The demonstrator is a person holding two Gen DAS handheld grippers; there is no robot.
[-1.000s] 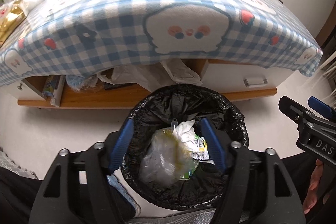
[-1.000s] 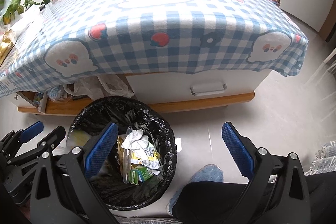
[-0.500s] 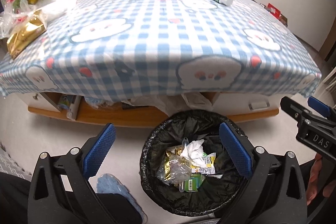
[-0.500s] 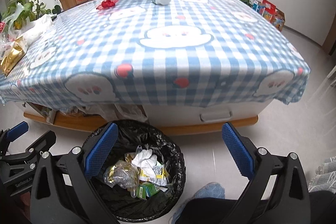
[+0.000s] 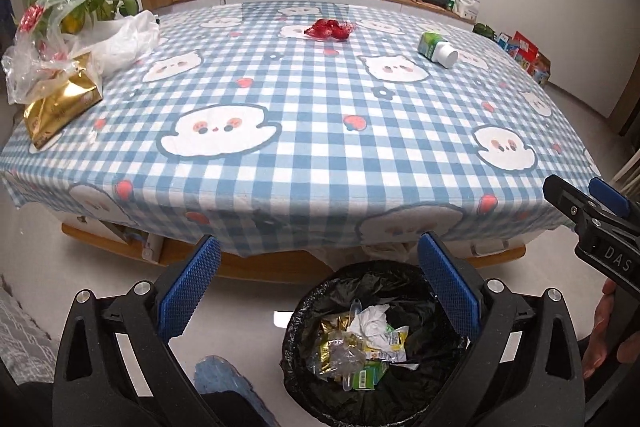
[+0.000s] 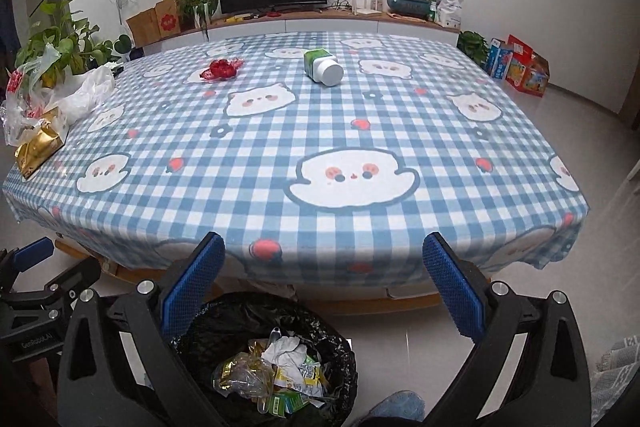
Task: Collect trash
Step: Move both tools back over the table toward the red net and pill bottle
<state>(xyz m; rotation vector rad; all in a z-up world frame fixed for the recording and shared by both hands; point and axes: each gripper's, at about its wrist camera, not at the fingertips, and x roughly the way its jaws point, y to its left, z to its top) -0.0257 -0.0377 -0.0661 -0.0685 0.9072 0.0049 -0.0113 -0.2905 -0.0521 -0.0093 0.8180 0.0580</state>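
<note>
wrist views angled down, sharing table (image 5: 320, 155)

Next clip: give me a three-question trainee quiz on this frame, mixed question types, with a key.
1. True or false: the green bottle with the white cap stands upright on the tablecloth.
2. Which is holding something? A) left gripper B) right gripper C) neither
3. Fill in: the crumpled red wrapper lies on the ____.

Key:
1. False; it lies on its side.
2. C; both are open and empty above the black-lined bin.
3. Tablecloth, at the far side.
</note>
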